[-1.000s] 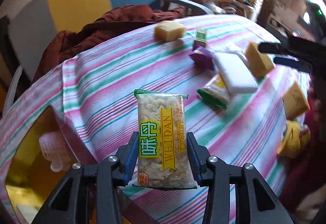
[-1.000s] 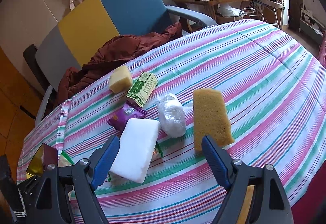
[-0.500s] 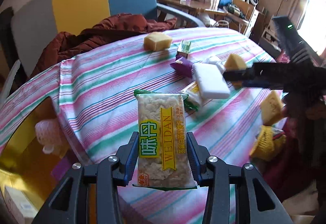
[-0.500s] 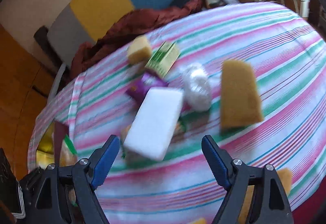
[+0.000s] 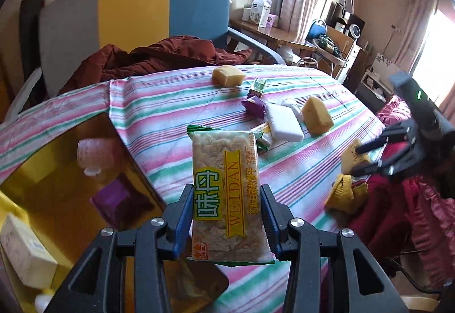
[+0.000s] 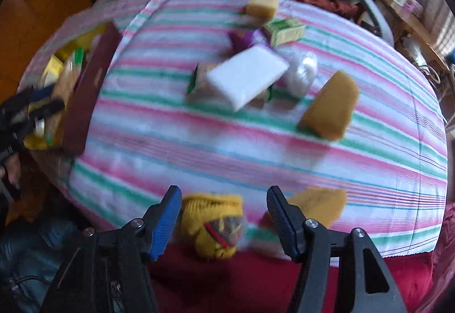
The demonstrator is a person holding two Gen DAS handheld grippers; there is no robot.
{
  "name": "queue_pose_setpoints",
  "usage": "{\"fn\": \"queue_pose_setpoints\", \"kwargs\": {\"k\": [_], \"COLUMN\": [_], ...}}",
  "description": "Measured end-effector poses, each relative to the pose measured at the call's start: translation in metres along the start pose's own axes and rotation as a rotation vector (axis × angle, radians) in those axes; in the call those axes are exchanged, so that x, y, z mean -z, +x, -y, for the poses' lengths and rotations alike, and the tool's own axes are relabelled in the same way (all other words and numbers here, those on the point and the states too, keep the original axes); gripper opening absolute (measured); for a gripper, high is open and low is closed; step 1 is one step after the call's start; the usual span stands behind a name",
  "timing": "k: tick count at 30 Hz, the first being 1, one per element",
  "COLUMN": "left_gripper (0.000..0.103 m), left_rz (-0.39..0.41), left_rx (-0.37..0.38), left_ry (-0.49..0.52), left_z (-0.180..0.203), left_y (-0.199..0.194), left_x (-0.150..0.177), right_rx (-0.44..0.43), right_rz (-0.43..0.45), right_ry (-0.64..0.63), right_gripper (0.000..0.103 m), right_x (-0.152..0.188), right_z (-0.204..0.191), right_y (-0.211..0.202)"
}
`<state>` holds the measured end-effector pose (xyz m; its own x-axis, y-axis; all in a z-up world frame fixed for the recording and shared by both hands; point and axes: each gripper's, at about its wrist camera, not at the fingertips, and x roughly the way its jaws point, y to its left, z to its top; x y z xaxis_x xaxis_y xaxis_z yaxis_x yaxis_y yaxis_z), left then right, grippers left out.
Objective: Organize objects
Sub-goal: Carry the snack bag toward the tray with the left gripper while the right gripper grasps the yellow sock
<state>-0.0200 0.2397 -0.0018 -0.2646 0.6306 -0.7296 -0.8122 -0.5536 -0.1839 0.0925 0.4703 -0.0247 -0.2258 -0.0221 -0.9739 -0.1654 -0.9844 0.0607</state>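
Note:
My left gripper (image 5: 226, 216) is shut on a clear snack packet (image 5: 226, 190) with a yellow and green label, held upright above the near table edge beside the gold-lined box (image 5: 42, 170). The box holds a pink roll, a purple packet and a pale carton. My right gripper (image 6: 224, 199) points steeply down at the near edge. Its jaws are closing around a yellow knitted bundle (image 6: 216, 224), and the pads stand clear of it. A yellow sponge (image 6: 318, 205) lies just right of the bundle.
On the striped tablecloth (image 6: 199, 148) lie a white block (image 6: 247, 76) over another snack packet, a clear bag (image 6: 303, 71), a large sponge (image 6: 330, 105), a small sponge (image 6: 263, 4), a green carton (image 6: 284, 31) and a purple packet (image 6: 241, 38). A chair with a brown jacket (image 5: 159, 57) stands behind.
The right gripper swung down from the middle pile to the yellow bundle at the near edge, and its jaws narrowed. The left gripper rose and drew back with the packet.

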Motion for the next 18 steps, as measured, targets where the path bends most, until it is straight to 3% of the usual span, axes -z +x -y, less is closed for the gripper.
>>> {"fn": "queue_pose_setpoints", "kwargs": {"k": [4,8,10,13,18], "left_gripper": [0.045,0.045,0.045,0.045,0.045], "left_rz": [0.009,0.024,0.032,0.046,0.087], "left_rx": [-0.004,-0.019,-0.032,-0.063,-0.135], "left_ry": [-0.027,-0.066,-0.094,-0.151,-0.269], "left_z": [-0.006,-0.017,-0.026,-0.045,-0.090], "left_y": [-0.011,-0.024,-0.033,-0.047,-0.076], "left_x": [0.011,0.021,0.027,0.036,0.051], "right_rx": [0.104,0.191,0.193,0.188,0.088], "right_rz": [-0.150,-0.193,-0.153,-0.070,0.109], "right_ry": [-0.114,-0.164,-0.148,-0.125,-0.127], "right_gripper": [0.058,0.045,0.038,0.036,0.036], "right_x": [0.013,0.018,0.017,0.015,-0.002], "right_z": [-0.028,-0.039,-0.038,-0.041,-0.068], "right_y": [0.037,0.057,0.050,0.031,-0.008]}}
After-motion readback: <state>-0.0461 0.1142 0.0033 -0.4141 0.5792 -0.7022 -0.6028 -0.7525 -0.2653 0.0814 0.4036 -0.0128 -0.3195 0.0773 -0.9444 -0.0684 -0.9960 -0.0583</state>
